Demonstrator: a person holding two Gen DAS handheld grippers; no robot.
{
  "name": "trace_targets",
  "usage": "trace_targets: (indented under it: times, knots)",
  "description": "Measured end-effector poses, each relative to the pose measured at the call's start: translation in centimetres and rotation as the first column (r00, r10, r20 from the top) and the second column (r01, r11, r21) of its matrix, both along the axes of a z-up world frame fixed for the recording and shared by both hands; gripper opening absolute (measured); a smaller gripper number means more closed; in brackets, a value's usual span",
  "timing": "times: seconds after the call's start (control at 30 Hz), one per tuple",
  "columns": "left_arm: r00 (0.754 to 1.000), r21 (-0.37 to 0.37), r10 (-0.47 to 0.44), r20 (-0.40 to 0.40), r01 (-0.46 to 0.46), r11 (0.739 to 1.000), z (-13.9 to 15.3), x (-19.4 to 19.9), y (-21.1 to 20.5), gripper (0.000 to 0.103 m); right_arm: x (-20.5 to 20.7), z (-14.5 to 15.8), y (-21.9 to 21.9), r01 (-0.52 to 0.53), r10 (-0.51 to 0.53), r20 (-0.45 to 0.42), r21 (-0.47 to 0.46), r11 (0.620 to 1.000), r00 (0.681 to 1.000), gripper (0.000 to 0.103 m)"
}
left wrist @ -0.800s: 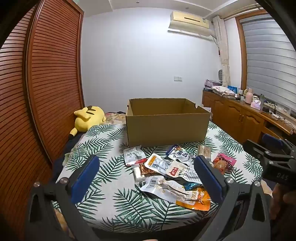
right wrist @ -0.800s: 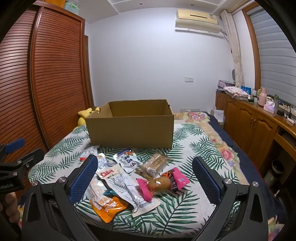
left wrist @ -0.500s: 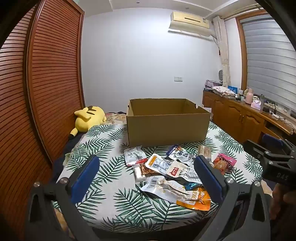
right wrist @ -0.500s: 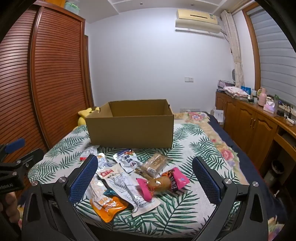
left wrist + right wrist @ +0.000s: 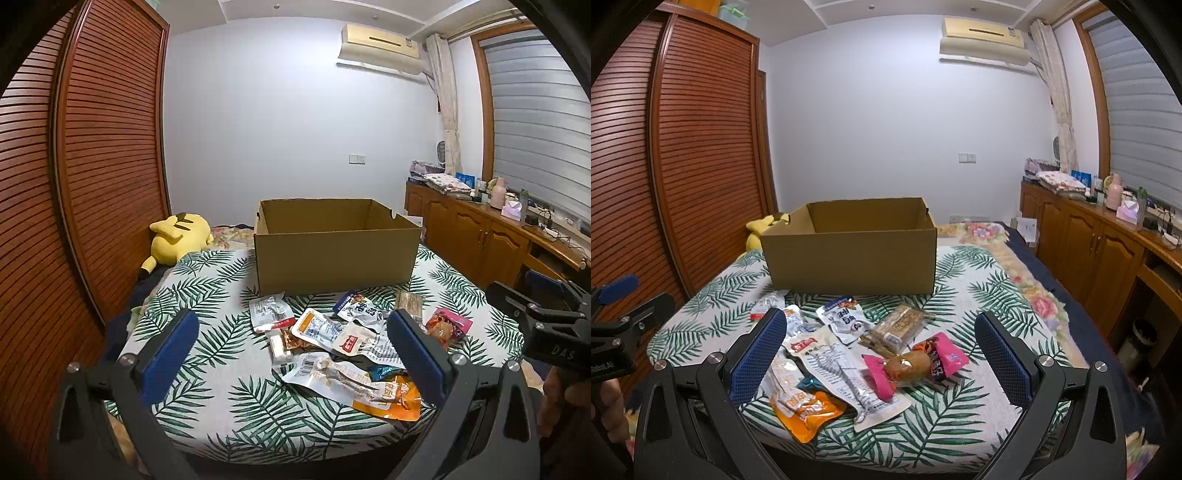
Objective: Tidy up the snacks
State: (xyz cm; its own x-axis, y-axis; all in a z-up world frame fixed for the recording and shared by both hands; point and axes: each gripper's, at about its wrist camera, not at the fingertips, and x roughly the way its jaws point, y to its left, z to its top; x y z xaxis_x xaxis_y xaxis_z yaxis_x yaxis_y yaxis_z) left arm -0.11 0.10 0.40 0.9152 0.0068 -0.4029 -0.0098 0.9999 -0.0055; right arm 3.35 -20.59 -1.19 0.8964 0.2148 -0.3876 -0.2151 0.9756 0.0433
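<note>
Several snack packets lie in a loose pile on a leaf-patterned cloth (image 5: 218, 354). Among them are an orange pouch (image 5: 807, 406), a pink-wrapped sausage (image 5: 916, 363), a clear-wrapped bar (image 5: 899, 326) and white pouches (image 5: 271, 312). An open, empty-looking cardboard box (image 5: 334, 254) stands behind the pile, also in the right wrist view (image 5: 851, 258). My left gripper (image 5: 291, 345) is open and empty, above the pile's near left side. My right gripper (image 5: 881, 350) is open and empty, above the pile's near side.
A yellow plush toy (image 5: 177, 238) lies at the far left beside the slatted wooden wardrobe (image 5: 74, 184). Wooden cabinets (image 5: 1097, 254) with clutter run along the right wall. The cloth's near edge (image 5: 923, 452) drops off just before the grippers.
</note>
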Motion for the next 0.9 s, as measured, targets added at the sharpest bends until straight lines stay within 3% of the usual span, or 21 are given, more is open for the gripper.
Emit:
trace_targets:
  times: [0.9]
  knots:
    - [1.000,-0.004,0.001,0.004,-0.001,1.000,0.28,-0.08,0.21,0.103,-0.01,-0.06,-0.16,0.001,-0.001,0.001,-0.003,1.000,1.000,0.103]
